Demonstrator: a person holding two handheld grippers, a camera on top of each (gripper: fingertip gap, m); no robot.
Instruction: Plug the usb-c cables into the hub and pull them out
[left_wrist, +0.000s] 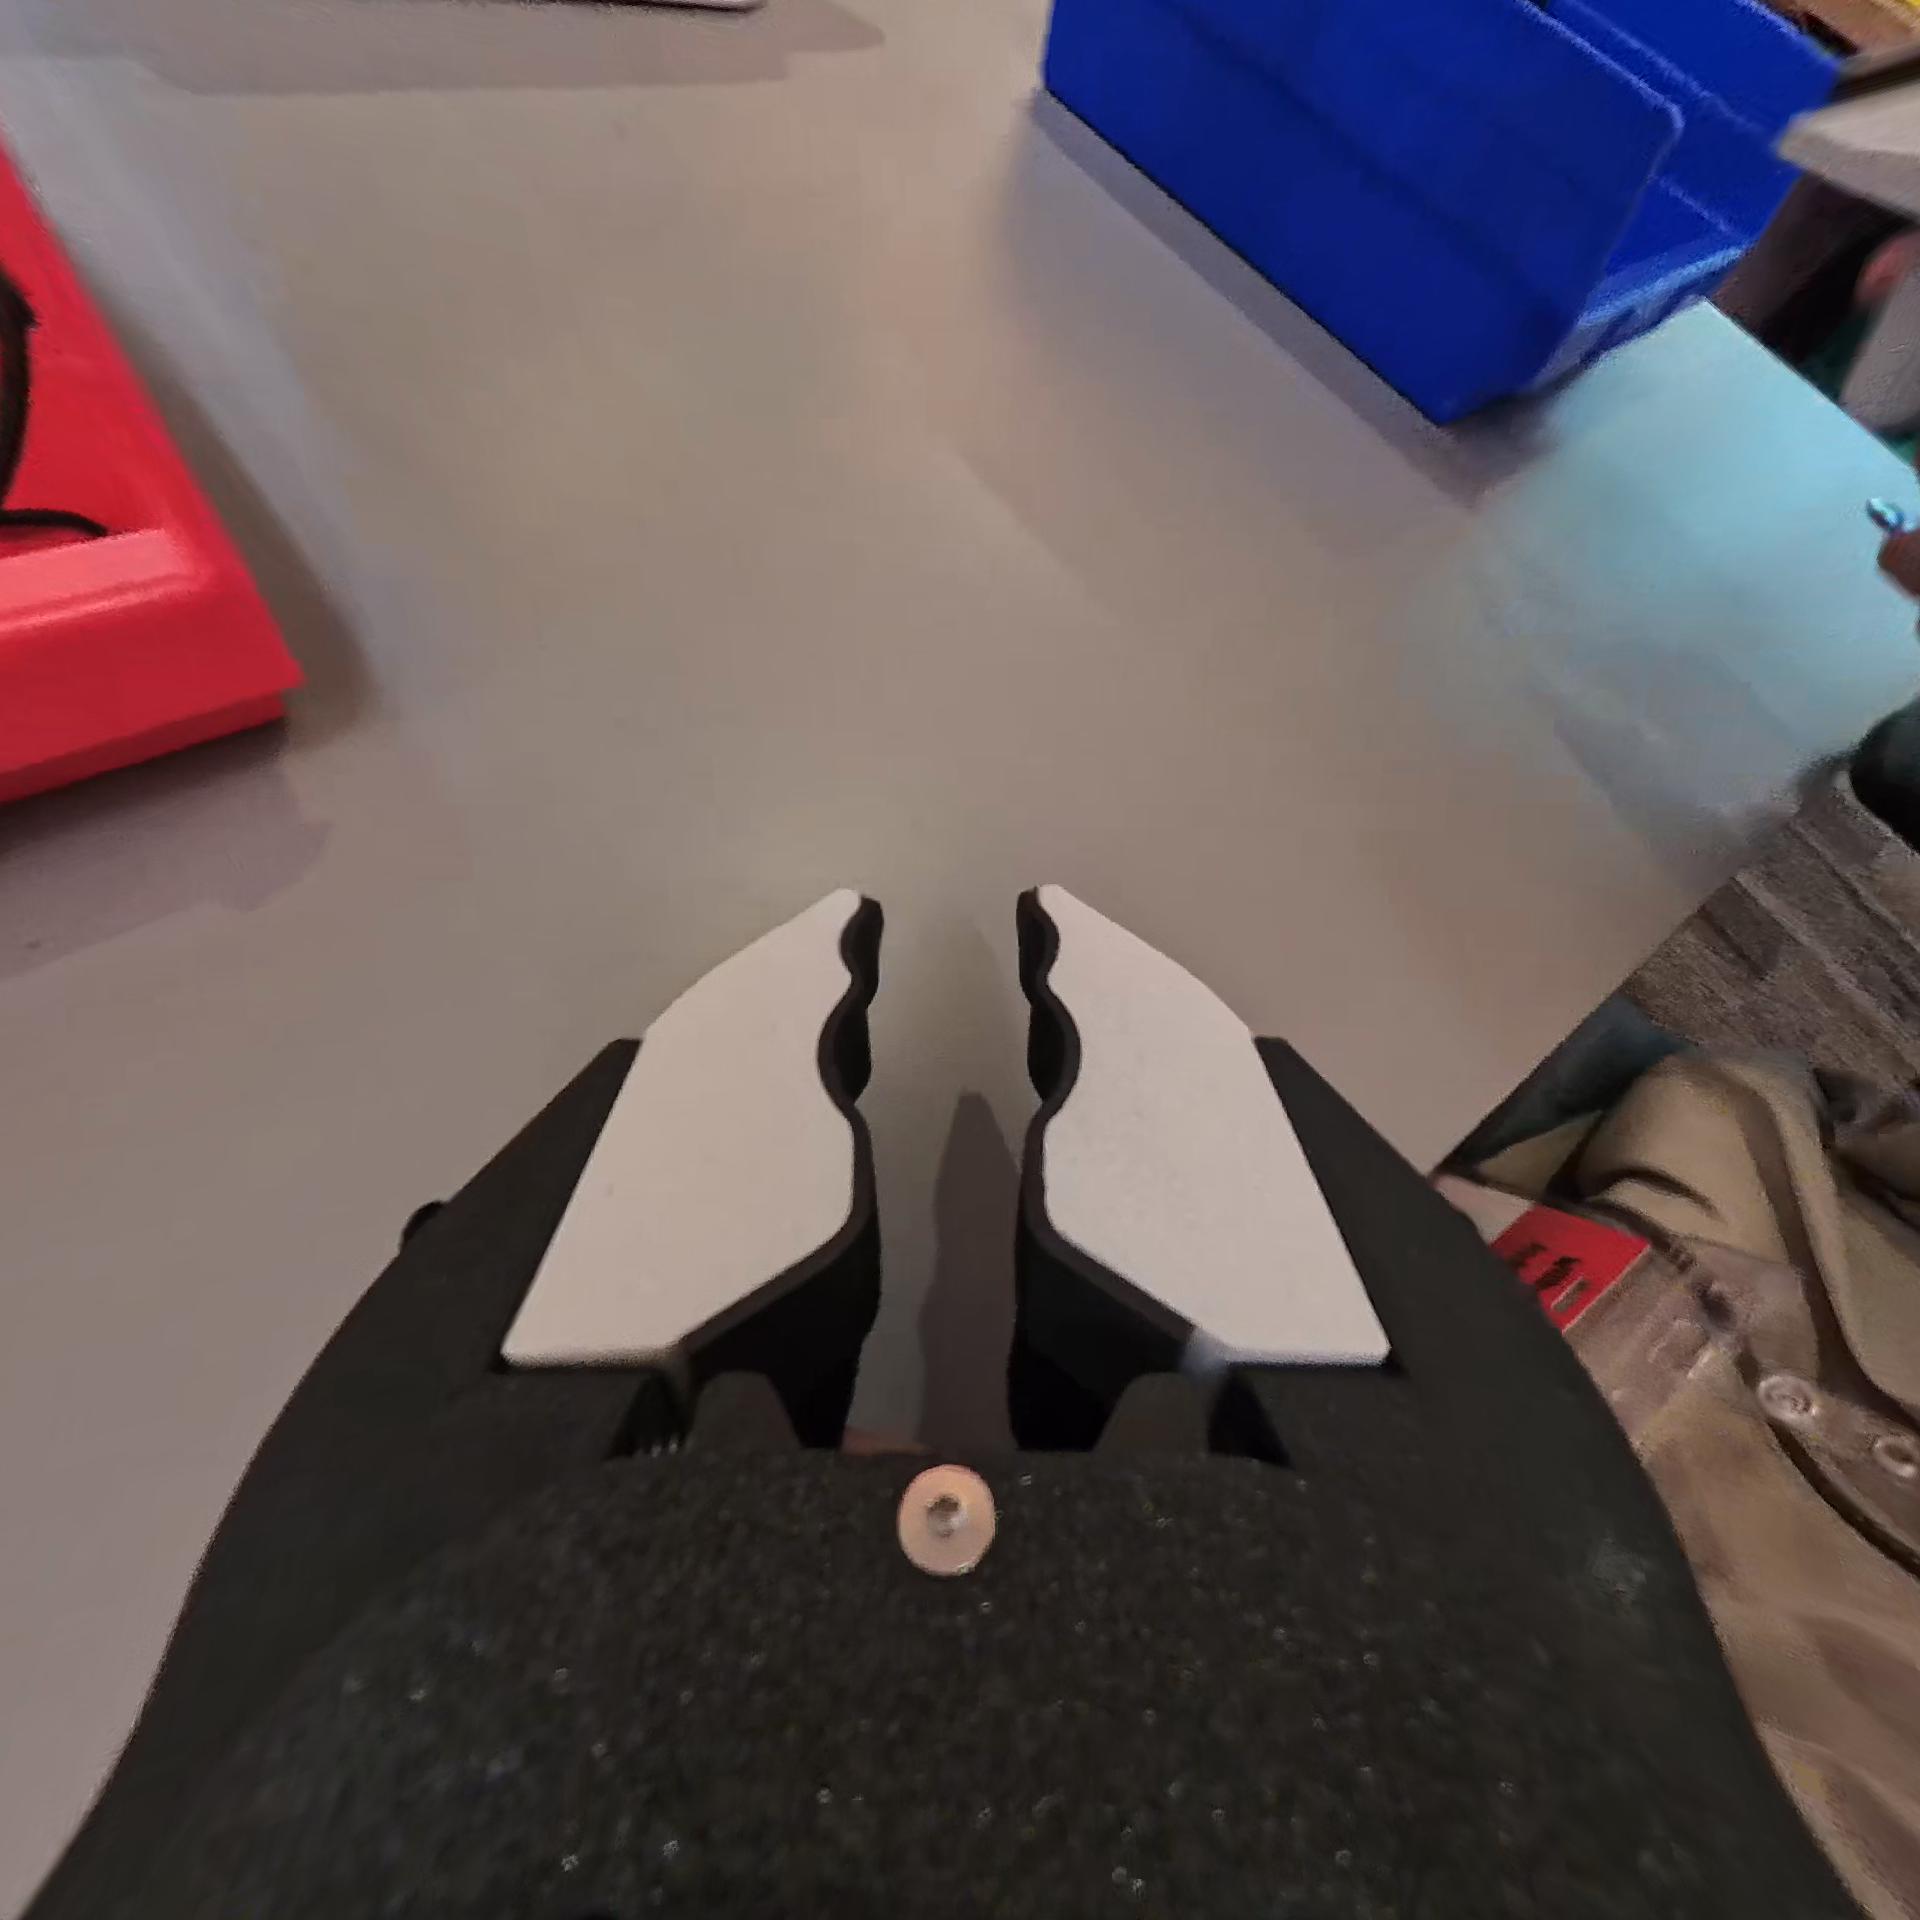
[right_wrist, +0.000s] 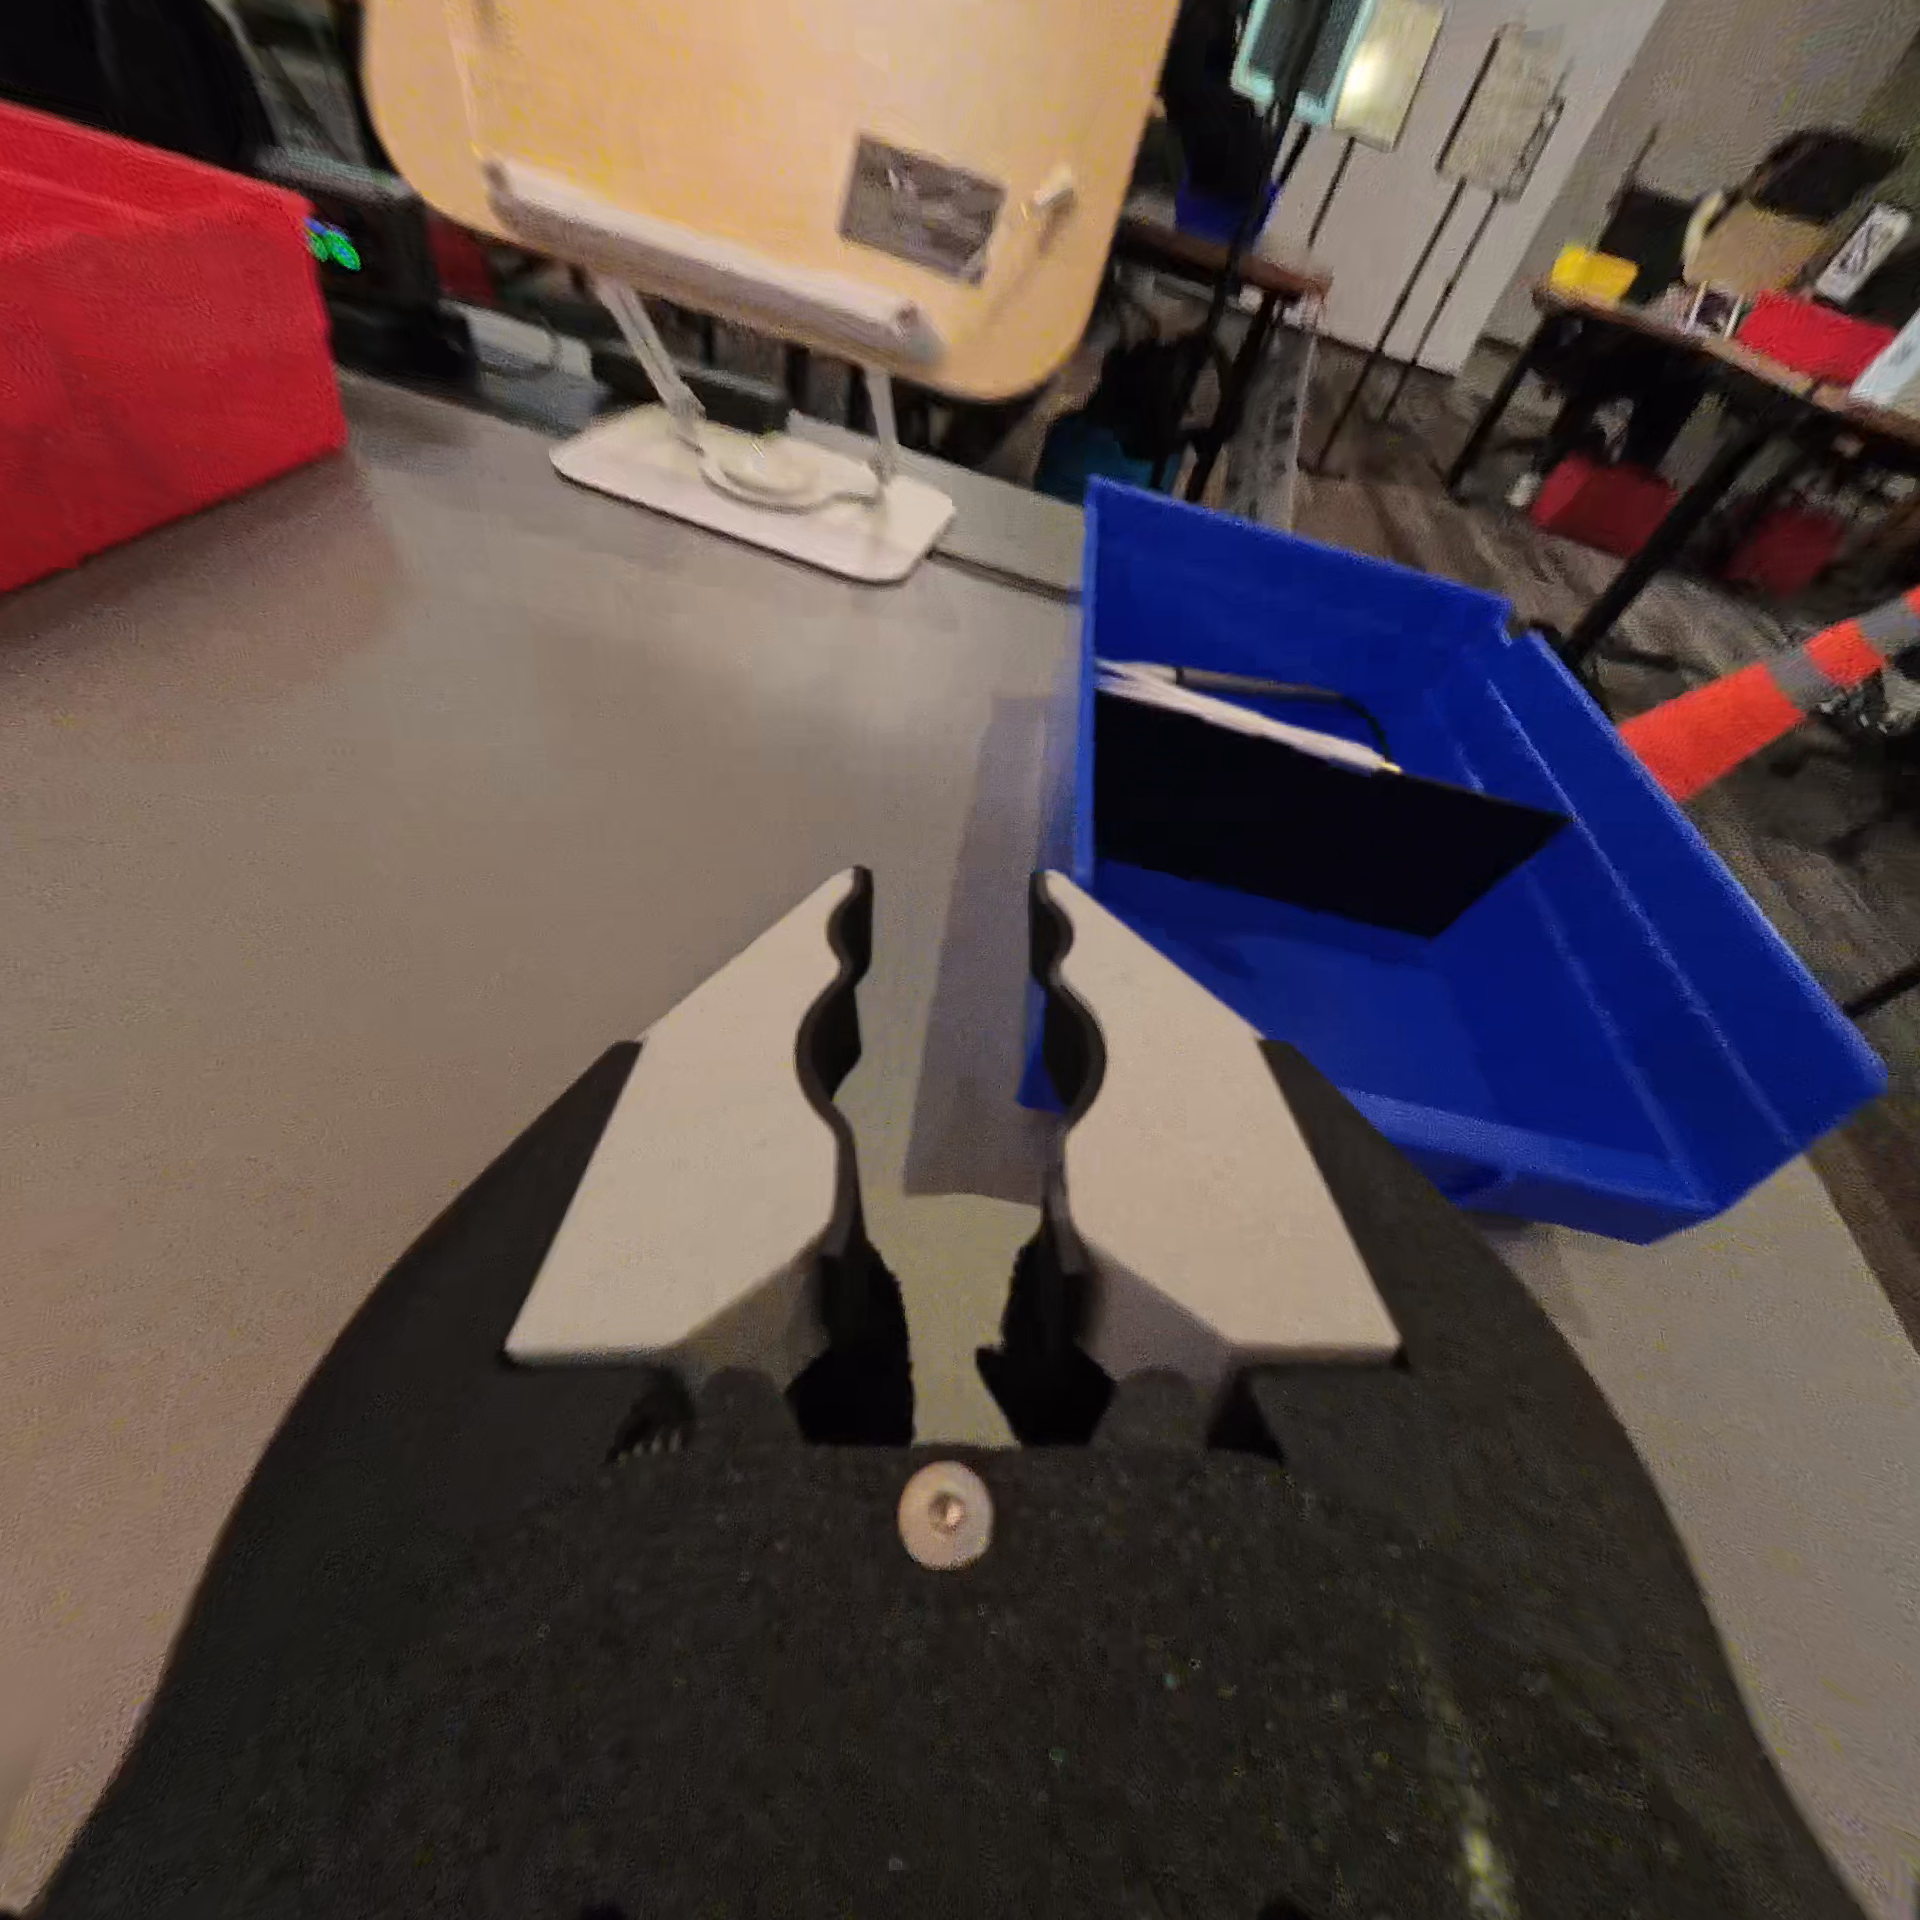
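At the lower centre of the left wrist view, the left tool (left_wrist: 949, 914) is hovering over a bare stretch of the grey matte tabletop (left_wrist: 727, 499), its jaws standing slightly apart with nothing between them. The right tool (right_wrist: 951, 888), lower centre of the right wrist view, is likewise standing narrowly parted and gripping nothing, beside the near corner of the open blue plastic bin (right_wrist: 1558, 1143). A black divider panel (right_wrist: 1288, 821) is standing inside that bin, with a thin dark cable (right_wrist: 1278, 688) and some white material lying behind it. A flat red plastic tray (left_wrist: 114, 582) is sitting at the left edge of the left view, carrying a dark curved item, possibly a cable. The hub is not showing in either view, and no usb-c plug is identifiable.

Assessment: the task is appearing not yet under way. To do the pick well, each tool should be opening wider, approaching the connector housing squarely, and closing on the moulded body rather than the cord.
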